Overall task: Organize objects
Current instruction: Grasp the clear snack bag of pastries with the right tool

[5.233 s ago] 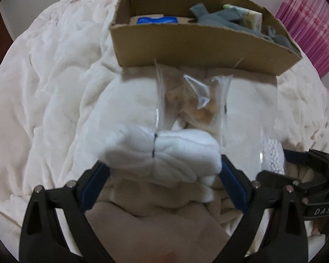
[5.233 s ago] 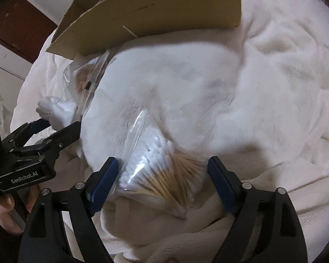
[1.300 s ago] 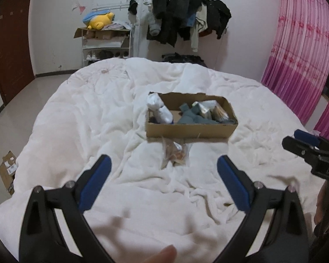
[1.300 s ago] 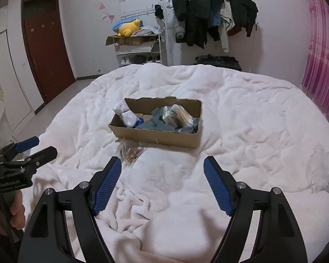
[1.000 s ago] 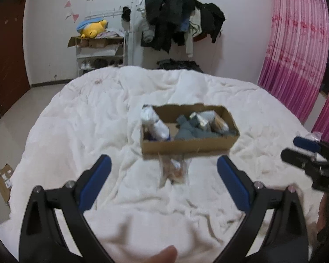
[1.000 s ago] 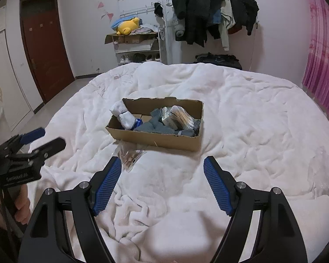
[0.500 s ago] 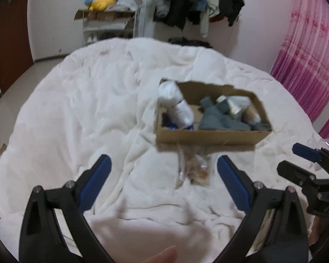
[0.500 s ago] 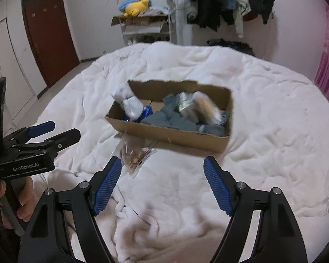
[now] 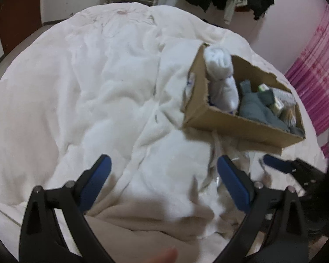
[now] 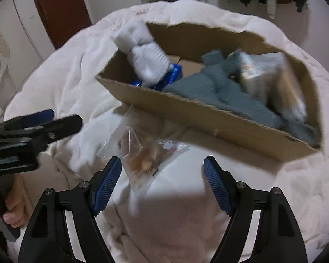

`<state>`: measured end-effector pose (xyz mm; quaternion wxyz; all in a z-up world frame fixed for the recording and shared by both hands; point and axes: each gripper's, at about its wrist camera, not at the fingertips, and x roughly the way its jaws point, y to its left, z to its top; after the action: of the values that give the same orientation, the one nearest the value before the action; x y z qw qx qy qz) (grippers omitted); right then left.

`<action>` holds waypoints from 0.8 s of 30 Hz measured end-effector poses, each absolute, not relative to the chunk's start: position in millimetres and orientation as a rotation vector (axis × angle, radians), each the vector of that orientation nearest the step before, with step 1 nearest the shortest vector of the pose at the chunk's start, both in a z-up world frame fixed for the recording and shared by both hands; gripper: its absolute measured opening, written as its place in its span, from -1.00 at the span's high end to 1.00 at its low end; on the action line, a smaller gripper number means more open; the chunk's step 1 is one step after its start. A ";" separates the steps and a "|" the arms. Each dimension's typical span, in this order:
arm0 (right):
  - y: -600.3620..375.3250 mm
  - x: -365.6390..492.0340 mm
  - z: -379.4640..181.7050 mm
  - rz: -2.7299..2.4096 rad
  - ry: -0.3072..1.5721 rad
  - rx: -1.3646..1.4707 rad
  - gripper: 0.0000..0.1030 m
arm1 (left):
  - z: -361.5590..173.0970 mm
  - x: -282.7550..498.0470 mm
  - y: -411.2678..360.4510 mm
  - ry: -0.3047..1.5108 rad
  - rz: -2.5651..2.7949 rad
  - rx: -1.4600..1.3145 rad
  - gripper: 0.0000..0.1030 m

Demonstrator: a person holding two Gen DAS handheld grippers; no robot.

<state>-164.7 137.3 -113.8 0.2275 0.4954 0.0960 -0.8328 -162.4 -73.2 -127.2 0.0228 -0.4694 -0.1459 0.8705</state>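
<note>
A crinkled clear bag [image 10: 142, 153] of what look like tan snacks (blurred) lies on the fluffy white blanket [image 9: 87, 87] just before the cardboard box [image 10: 208, 118], which holds rolled white socks [image 10: 147, 61], grey cloth [image 10: 219, 92] and packets. The right gripper [image 10: 162, 175] hangs beside the bag with fingers spread and empty; the left gripper [image 9: 162, 175] is likewise spread over bare blanket.

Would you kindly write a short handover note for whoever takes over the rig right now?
Left tongs: open, empty, above the white blanket.
Right tongs: open, empty, right by the clear snack bag, which lies on the blanket in front of the cardboard box.
Done: white socks, grey socks and a packet are in the box.
Left: grasp the snack bag and put it in the box.
</note>
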 end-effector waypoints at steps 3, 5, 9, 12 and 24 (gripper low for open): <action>122.2 -171.1 -126.3 -2.255 0.314 1.367 -0.55 | -129.3 -163.1 -73.9 -0.463 2.693 -1.454 -0.91; 114.4 -173.6 -132.2 -2.241 0.346 1.357 -0.55 | -132.3 -164.6 -73.9 -0.463 2.691 -1.464 -0.90; 107.9 -172.0 -138.1 -2.228 0.382 1.333 -0.39 | -133.1 -165.0 -75.8 -0.471 2.690 -1.462 -0.91; 111.0 -168.3 -135.9 -2.227 0.373 1.325 -0.26 | -133.3 -164.1 -77.4 -0.476 2.692 -1.466 -0.90; 140.5 -127.3 -92.2 -2.279 0.271 1.239 -0.16 | -87.5 -123.6 -63.1 -0.373 2.788 -1.325 -0.90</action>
<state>-127.3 140.5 -92.2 0.2636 0.4584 0.1003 -0.8428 -123.6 -63.1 -87.5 0.0161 -0.4260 -0.1199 0.8966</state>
